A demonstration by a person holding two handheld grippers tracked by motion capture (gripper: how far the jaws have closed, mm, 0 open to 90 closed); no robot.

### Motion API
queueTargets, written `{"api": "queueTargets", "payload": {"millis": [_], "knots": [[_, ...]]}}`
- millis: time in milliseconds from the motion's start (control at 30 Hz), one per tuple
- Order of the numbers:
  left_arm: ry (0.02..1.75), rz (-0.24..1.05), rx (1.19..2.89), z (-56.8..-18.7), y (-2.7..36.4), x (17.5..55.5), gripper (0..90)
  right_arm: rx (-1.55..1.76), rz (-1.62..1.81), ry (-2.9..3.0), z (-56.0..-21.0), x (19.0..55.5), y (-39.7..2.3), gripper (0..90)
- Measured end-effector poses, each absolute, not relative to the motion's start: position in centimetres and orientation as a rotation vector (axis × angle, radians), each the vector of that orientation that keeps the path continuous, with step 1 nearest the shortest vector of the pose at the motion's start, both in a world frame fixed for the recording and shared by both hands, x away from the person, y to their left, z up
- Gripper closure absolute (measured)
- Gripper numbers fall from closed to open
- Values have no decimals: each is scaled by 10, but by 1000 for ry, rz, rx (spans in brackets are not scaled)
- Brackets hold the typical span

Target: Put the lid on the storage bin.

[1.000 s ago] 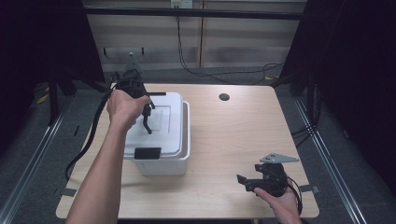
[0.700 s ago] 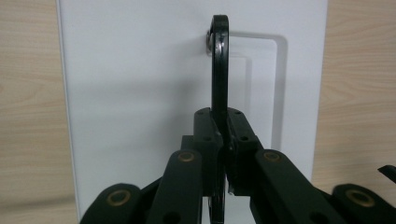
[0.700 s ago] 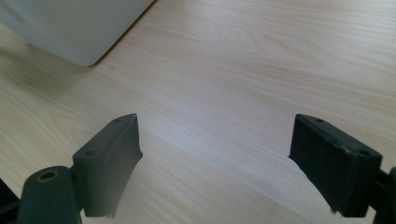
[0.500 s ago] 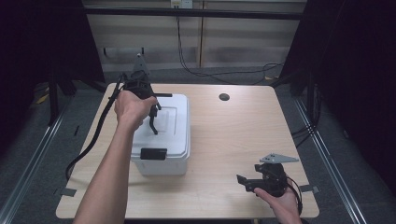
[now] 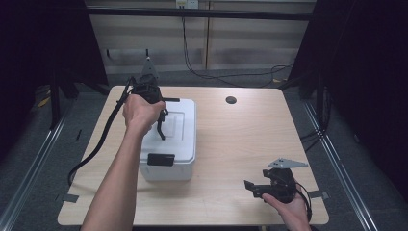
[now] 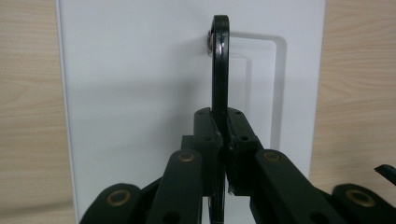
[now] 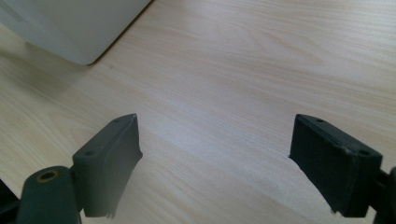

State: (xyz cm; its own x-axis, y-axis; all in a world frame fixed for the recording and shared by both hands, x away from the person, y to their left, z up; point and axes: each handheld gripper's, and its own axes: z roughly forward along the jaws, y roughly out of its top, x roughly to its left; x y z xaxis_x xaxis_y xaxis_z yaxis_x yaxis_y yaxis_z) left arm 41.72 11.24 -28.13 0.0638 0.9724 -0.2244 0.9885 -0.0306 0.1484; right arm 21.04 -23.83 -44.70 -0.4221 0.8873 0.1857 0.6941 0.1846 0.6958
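White rectangular plastic box point(image 5: 169, 144) with rounded corners, sitting on left half of pale wood-grain table point(image 5: 240, 144), black latch point(image 5: 160, 159) on its near side wall. Black curved carrying handle point(image 6: 219, 70), pivoted on a metal rivet at lid's recessed panel, standing raised above lid, seen edge-on in left gripper view. Left gripper point(image 5: 161, 126) held from above by left hand point(image 5: 139, 113), pointing down over lid, jaws pressed together on black handle, pads clamping its thin bar from both sides. Black cable point(image 5: 98, 144) trailing from that gripper off left table edge; grey three-cornered plate pointing toward far side. Right gripper point(image 5: 252, 186) held low in right hand point(image 5: 291, 209) at near right part of table, well apart from box, pointing left, jaws spread wide with nothing between them but bare wood. Corner of white box visible at upper left of right gripper view, some way off from black pads point(image 7: 112, 158). Small dark round hole point(image 5: 231, 100) in tabletop near far edge, right of box. Dark floor and metal rails around table.
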Motion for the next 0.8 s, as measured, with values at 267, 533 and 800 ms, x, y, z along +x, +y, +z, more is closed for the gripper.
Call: {"api": "queueTargets", "payload": {"millis": [267,533,800], "knots": [[1989,-92,2082,-287,111,417,845,1512,1075,2203,-447,210,-238,156],[1995,-69,2087,-290,107,419,847,1515,1072,2201,-447,210,-238,156],[1999,-83,2097,-291,107,419,844,1513,1069,2204,-447,210,-238,157]]}}
